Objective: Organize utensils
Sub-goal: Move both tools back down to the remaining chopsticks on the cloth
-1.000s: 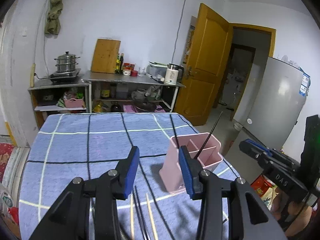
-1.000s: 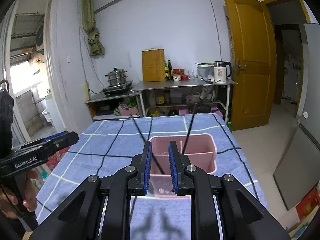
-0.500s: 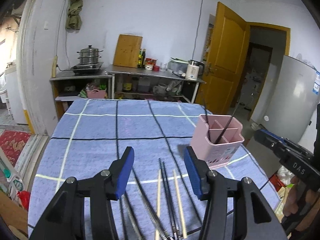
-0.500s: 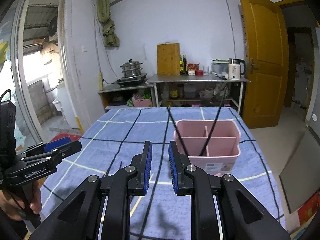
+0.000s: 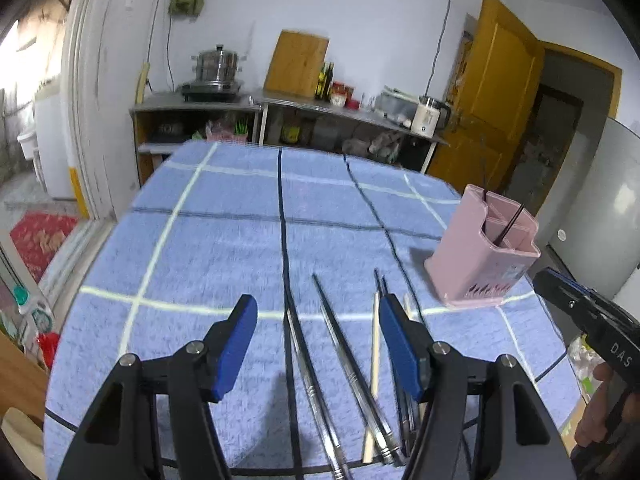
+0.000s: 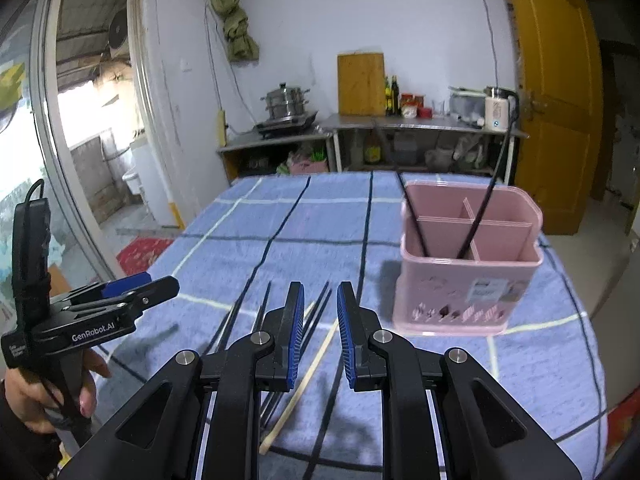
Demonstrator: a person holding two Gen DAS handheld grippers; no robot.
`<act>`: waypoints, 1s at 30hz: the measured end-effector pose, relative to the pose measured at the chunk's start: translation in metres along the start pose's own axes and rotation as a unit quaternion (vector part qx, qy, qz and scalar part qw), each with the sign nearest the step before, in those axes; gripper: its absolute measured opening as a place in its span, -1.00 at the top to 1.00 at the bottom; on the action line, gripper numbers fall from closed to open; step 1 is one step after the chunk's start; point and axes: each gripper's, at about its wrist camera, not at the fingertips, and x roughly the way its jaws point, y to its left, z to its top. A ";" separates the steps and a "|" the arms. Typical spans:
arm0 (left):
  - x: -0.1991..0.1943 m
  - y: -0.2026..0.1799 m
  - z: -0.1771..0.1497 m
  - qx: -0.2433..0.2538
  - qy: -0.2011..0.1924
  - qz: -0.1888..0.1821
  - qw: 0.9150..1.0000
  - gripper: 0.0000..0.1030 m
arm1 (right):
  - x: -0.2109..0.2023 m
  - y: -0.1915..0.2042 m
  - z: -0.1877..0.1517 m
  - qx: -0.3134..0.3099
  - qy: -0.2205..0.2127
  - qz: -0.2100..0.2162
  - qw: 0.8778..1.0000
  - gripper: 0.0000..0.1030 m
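Several chopsticks lie side by side on the blue checked cloth (image 5: pixel 224 248): metal ones (image 5: pixel 348 360), a wooden one (image 5: pixel 375 344) and black ones (image 6: pixel 316 316). My left gripper (image 5: pixel 318 300) hovers low over them, its jaws opening, and nothing is pressed between the pads. The right gripper (image 6: pixel 320 288) hangs above the wooden chopstick (image 6: pixel 308 368), its jaws a narrow gap apart and empty. A pink divided holder (image 6: pixel 468 280) stands to the right, also seen as the holder (image 5: pixel 480 256), with two black chopsticks (image 6: pixel 480 216) leaning inside.
At the back stand metal counters with a steamer pot (image 5: pixel 214 66), a wooden cutting board (image 6: pixel 360 84) and a kettle (image 6: pixel 496 114). A yellow door (image 6: pixel 556 92) and a grey fridge (image 5: pixel 600 208) are on the right. A hand (image 6: pixel 36 396) holds the left gripper (image 6: pixel 160 284).
Both grippers have dropped and drawn back from the pink holder to over the loose chopsticks. The left jaws have spread wider. The right jaws keep the same narrow gap.
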 end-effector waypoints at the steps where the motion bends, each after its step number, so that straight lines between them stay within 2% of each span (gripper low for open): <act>1: 0.005 0.004 -0.004 -0.002 0.005 0.004 1.000 -0.27 | 0.006 0.001 -0.003 0.000 0.007 0.003 1.000 0.66; 6: 0.031 0.017 -0.021 -0.013 0.037 0.014 0.999 -0.26 | 0.034 0.005 -0.018 0.006 0.039 0.014 0.999 0.66; 8: 0.043 0.020 -0.026 -0.020 0.055 0.004 0.998 -0.22 | 0.045 0.006 -0.023 0.007 0.054 0.019 0.998 0.66; 12: 0.061 0.020 -0.031 -0.018 0.074 -0.011 0.997 0.08 | 0.060 0.007 -0.030 0.016 0.072 0.030 0.997 0.66; 13: 0.067 0.020 -0.030 -0.019 0.079 -0.018 0.997 0.20 | 0.065 0.006 -0.031 0.019 0.077 0.032 0.996 0.66; 16: 0.080 0.023 -0.030 -0.024 0.097 -0.012 0.995 0.34 | 0.077 0.002 -0.033 0.030 0.090 0.032 0.995 0.66; 21: 0.091 0.026 -0.034 -0.035 0.110 -0.003 0.993 0.37 | 0.095 0.001 -0.037 0.039 0.105 0.026 0.993 0.66; 30: 0.097 0.017 -0.032 -0.009 0.100 0.026 0.995 0.37 | 0.122 0.002 -0.036 0.042 0.121 0.025 0.992 0.66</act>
